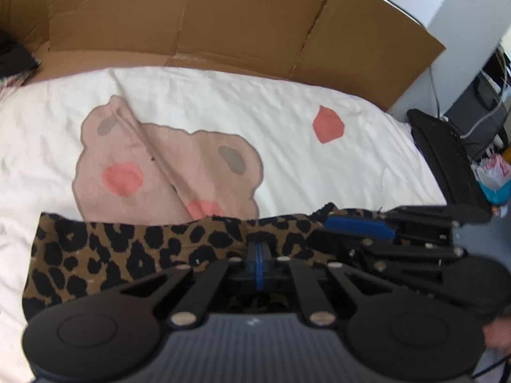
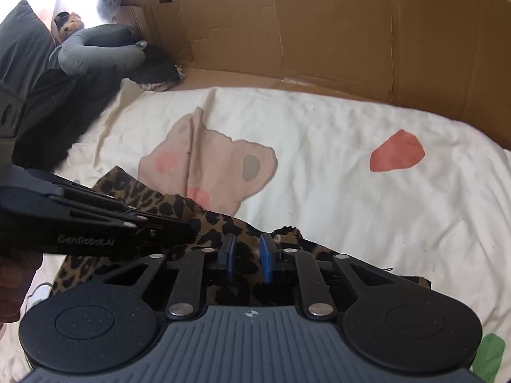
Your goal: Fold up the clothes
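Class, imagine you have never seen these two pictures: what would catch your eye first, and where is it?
The leopard-print garment stands out first, lying across the near edge of the white bedsheet. Both tongs work at it: the left tongs are shut on its fabric, while the right tongs straddle a fold with a gap between the blue pads. Behind, a pinkish-brown cartoon animal is printed on the sheet, before a cardboard wall.

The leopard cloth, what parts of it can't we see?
- Leopard cloth, left wrist view: near part hidden under the left gripper.
- Right wrist view: its lower part hidden by the right gripper.
- What garment it is: cannot tell, bunched up on the bed sheet.
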`<state>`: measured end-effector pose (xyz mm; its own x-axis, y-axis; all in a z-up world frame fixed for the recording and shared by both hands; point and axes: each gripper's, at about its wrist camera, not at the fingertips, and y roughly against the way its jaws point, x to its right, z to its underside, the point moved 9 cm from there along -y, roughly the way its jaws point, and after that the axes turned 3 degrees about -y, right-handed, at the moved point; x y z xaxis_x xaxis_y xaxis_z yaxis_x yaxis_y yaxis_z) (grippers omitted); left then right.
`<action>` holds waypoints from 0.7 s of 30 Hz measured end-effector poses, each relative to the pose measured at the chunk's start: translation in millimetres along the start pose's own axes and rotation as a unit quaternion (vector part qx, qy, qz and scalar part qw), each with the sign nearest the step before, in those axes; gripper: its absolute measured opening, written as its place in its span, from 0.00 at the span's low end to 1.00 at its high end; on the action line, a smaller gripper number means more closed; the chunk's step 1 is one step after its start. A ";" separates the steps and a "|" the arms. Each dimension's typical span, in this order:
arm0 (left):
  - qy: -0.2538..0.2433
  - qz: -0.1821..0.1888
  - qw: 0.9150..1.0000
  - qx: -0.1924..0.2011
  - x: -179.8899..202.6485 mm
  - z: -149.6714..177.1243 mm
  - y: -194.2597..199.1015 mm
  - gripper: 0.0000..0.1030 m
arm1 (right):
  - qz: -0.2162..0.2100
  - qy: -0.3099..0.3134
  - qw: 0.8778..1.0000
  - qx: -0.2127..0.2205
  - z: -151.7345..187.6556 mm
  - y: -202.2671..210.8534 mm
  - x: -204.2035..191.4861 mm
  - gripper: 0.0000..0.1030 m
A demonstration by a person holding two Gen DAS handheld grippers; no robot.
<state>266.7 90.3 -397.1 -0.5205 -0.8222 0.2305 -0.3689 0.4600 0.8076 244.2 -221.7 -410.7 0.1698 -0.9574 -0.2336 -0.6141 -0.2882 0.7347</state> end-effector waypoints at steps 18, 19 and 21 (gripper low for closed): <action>-0.015 -0.008 1.000 0.004 1.9 3.7 6.6 0.03 | -0.021 0.018 0.999 0.021 1.0 27.3 -19.6 0.21; -0.023 -0.013 1.000 0.005 2.3 2.9 5.2 0.03 | -0.021 0.029 0.999 0.013 6.0 24.1 -24.1 0.26; -0.034 -0.021 0.999 0.006 3.1 2.3 2.4 0.03 | -0.021 0.052 0.998 -0.001 15.5 17.9 -32.5 0.31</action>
<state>262.4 89.7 -395.8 -0.5550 -0.8167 0.1584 -0.4012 0.4295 0.8090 215.7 -195.5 -399.9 0.2744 -0.9413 -0.1966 -0.6035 -0.3277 0.7270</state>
